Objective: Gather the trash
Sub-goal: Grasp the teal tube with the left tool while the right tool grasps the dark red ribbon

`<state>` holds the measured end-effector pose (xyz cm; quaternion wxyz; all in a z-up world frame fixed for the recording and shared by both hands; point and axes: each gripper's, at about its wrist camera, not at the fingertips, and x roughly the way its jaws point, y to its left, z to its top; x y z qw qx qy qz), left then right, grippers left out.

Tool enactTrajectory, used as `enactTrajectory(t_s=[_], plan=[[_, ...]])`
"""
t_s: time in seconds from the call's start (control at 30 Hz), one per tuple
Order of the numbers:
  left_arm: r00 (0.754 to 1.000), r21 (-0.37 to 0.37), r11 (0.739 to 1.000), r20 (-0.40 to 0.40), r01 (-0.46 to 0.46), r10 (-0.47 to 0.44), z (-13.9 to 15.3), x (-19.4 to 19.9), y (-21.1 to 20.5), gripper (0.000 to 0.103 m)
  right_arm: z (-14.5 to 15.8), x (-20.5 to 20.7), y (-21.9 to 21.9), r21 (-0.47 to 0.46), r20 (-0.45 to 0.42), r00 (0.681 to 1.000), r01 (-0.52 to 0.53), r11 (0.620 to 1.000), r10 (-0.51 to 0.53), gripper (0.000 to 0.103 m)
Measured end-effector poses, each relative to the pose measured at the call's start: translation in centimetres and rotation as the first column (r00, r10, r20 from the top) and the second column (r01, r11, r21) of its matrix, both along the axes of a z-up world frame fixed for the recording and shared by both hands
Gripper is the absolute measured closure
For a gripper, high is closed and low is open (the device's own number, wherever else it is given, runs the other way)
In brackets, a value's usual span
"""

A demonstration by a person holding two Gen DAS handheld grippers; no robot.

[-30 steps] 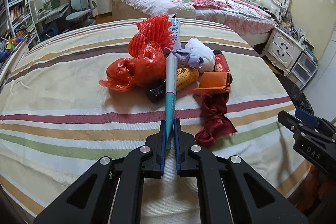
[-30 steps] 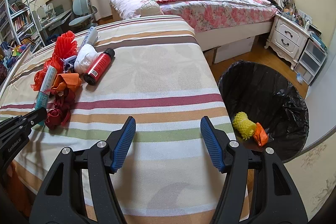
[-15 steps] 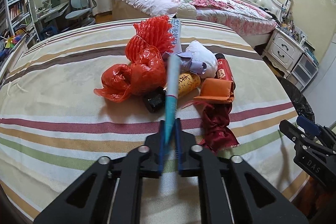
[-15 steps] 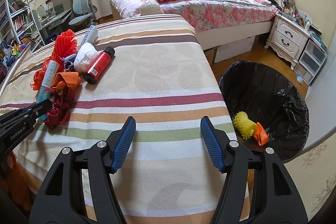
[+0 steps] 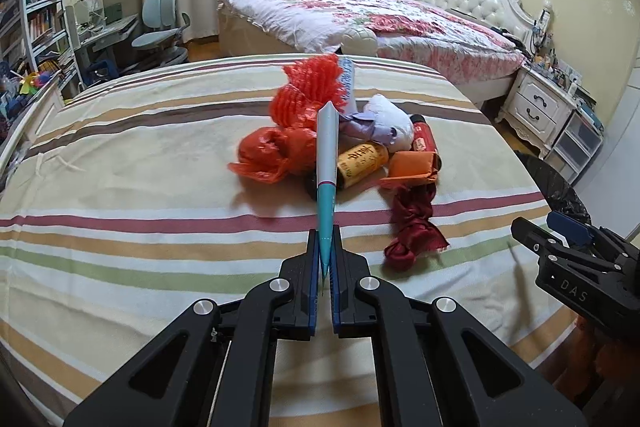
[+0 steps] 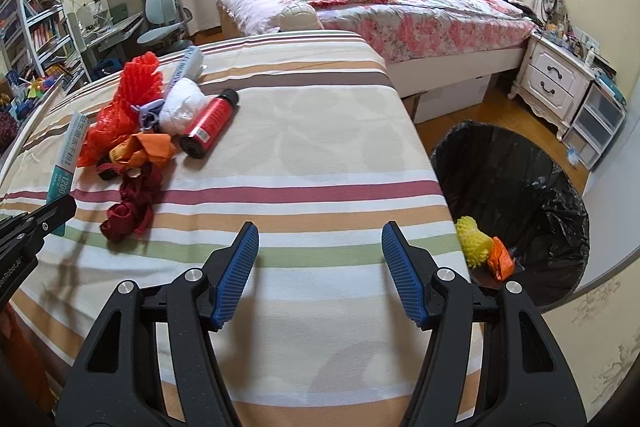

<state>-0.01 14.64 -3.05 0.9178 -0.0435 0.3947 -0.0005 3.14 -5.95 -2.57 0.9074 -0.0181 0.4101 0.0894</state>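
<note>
Striped bed (image 6: 312,131), bin (image 6: 516,163) in right view only

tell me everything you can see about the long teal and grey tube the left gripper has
The tube is a long flat squeezed pack, teal at its near crimped end, pale grey beyond a thin pink band, with printed white characters on its side. It looks like soft plastic. The left gripper is shut on the teal end, and the tube juts out and upward, tilted above the pile of trash on the striped bedspread.

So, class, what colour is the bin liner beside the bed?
Black: the bin liner shows best in the right wrist view.
</note>
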Motion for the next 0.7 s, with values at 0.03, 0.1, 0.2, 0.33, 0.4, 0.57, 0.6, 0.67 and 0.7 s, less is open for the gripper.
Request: enactTrajectory(t_s=[0.03, 0.1, 0.2, 0.33, 0.4, 0.57, 0.6, 0.67, 0.7], plan=[[1.0, 0.001, 1.0, 0.003, -0.007, 0.007, 0.1, -0.1, 0.3, 0.098, 0.1, -0.1, 0.4, 0.0, 0.002, 1.0, -0.01, 1.0, 0.01, 0.04], [1.0, 0.007, 1.0, 0.01, -0.025, 0.024, 0.4, -0.5, 1.1, 0.098, 0.4, -0.3, 1.2, 0.002, 0.006, 1.0, -0.028, 1.0, 0.028, 0.04], [0.998, 0.037, 0.997, 0.025, -0.062, 0.061, 0.5, -1.0, 2.4, 0.098, 0.8, -0.5, 2.7, 0.007, 0.008, 0.998, -0.063, 0.998, 0.063, 0.04], [0.994, 0.044, 0.993, 0.025, -0.105, 0.104, 0.4, -1.3, 4.4, 0.098, 1.0, -0.8, 4.7, 0.01, 0.006, 0.994, -0.107, 0.994, 0.107, 0.04], [0.992, 0.046, 0.991, 0.024, -0.128, 0.127, 0.3, -1.4, 5.5, 0.098, 1.1, -0.9, 5.7, 0.01, 0.003, 0.992, -0.129, 0.992, 0.129, 0.04], [0.985, 0.045, 0.984, 0.023, -0.172, 0.171, 0.1, -1.5, 7.6, 0.098, 1.3, -1.1, 8.1, 0.008, 0.002, 0.986, -0.17, 0.985, 0.17, 0.04], [0.984, 0.043, 0.983, 0.022, -0.178, 0.177, 0.1, -1.6, 8.0, 0.098, 1.4, -1.2, 8.3, 0.012, 0.001, 0.985, -0.175, 0.985, 0.175, 0.04], [0.983, 0.038, 0.982, 0.022, -0.185, 0.185, 0.0, -1.6, 8.4, 0.098, 1.5, -1.2, 8.8, 0.03, -0.003, 0.983, -0.182, 0.983, 0.182, 0.033], [0.982, 0.035, 0.982, 0.022, -0.187, 0.186, 0.0, -1.7, 8.6, 0.098, 1.5, -1.1, 9.1, 0.04, -0.006, 0.983, -0.185, 0.982, 0.185, 0.033]])
